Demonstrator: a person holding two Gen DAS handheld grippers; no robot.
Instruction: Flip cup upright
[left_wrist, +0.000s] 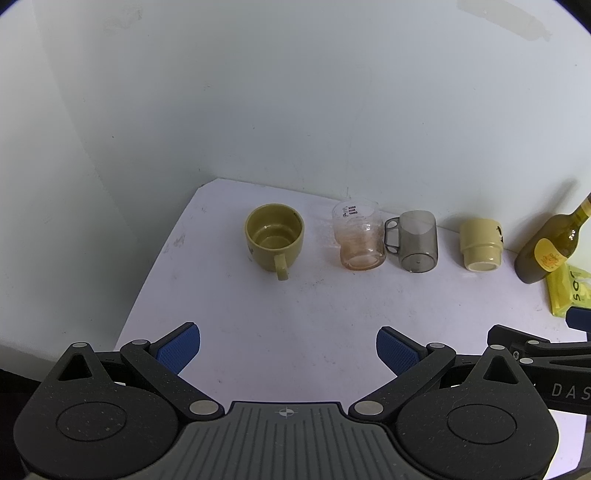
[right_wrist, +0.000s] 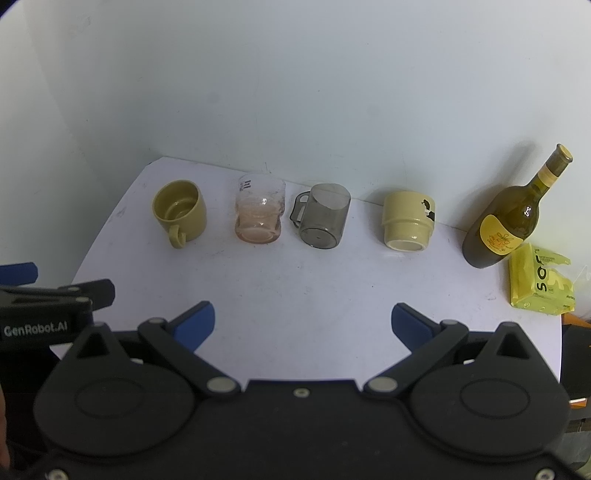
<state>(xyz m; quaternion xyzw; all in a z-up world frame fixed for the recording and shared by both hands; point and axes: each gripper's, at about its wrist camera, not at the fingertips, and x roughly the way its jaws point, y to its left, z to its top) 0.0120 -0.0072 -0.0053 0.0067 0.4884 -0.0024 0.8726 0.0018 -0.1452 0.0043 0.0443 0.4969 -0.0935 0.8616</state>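
Four cups stand in a row near the back of the white table (left_wrist: 295, 314). An olive mug (left_wrist: 274, 240) (right_wrist: 180, 211) stands upright at the left, handle toward me. A clear glass (left_wrist: 359, 235) (right_wrist: 260, 208) with an orange tint, a grey translucent mug (left_wrist: 415, 240) (right_wrist: 323, 214) and a cream cup (left_wrist: 480, 244) (right_wrist: 407, 219) stand beside it; the cream cup is upside down. My left gripper (left_wrist: 288, 349) (right_wrist: 55, 291) is open and empty in front of the cups. My right gripper (right_wrist: 303, 325) (left_wrist: 535, 339) is open and empty, to its right.
A dark green wine bottle (right_wrist: 513, 218) (left_wrist: 550, 247) with a yellow label stands at the right by the wall. A yellow tissue pack (right_wrist: 541, 282) (left_wrist: 567, 291) lies in front of it. White walls close the back and left. The table edge curves at the left.
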